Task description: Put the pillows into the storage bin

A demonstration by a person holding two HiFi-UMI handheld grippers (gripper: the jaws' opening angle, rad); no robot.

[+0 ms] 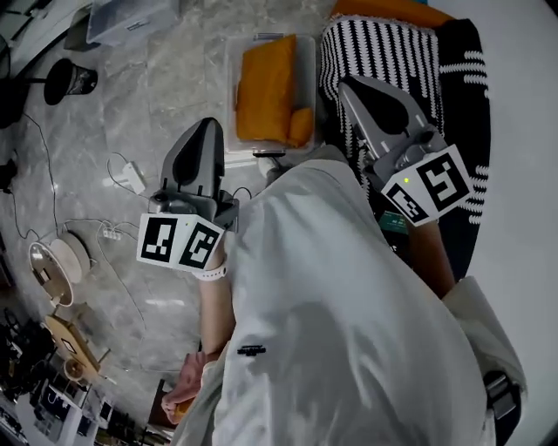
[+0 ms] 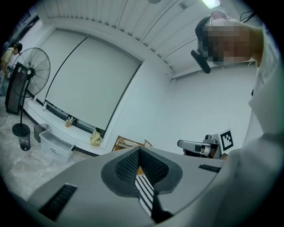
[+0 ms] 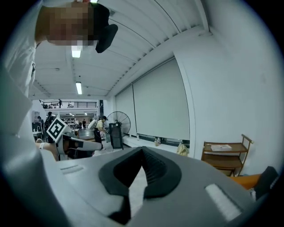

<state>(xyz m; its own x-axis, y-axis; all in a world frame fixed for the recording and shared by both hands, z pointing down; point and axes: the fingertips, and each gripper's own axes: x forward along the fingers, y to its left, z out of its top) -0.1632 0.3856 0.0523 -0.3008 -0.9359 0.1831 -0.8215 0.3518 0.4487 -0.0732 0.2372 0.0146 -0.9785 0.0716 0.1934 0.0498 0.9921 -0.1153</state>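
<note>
Right fingers (image 3: 156, 167): pressing together at the tips, pinching nothing; only a pale patch is showing through the slit behind them. The right gripper (image 1: 349, 84) is hanging above the edge of the striped pillow (image 1: 377, 48), though whether it is touching the pillow cannot be told. Its marker cube is sitting beside the person's white shirt (image 1: 349, 331).

Left fingers (image 2: 126, 167): also meeting at the tips, with nothing between them. Stripes and a sliver of orange are showing through the gap behind. The left gripper (image 1: 209, 126) is hovering over the floor (image 1: 157, 96), just left of the bin (image 1: 231, 78) and apart from it.

Bin: standing on the floor between the two grippers and holding an orange pillow (image 1: 266, 87), which is filling most of it.

Striped pillow: lying outside the bin, just to its right, on a black seat (image 1: 468, 113). A second orange cushion (image 1: 392, 10) is peeking out at the seat's far edge.

Surroundings: cables (image 1: 113, 231) are trailing over the floor at the left. A standing fan (image 2: 33, 66) and a wooden shelf (image 3: 224, 157) are standing along the white wall, and another clear box (image 2: 55, 146) is resting by the wall near the fan.
</note>
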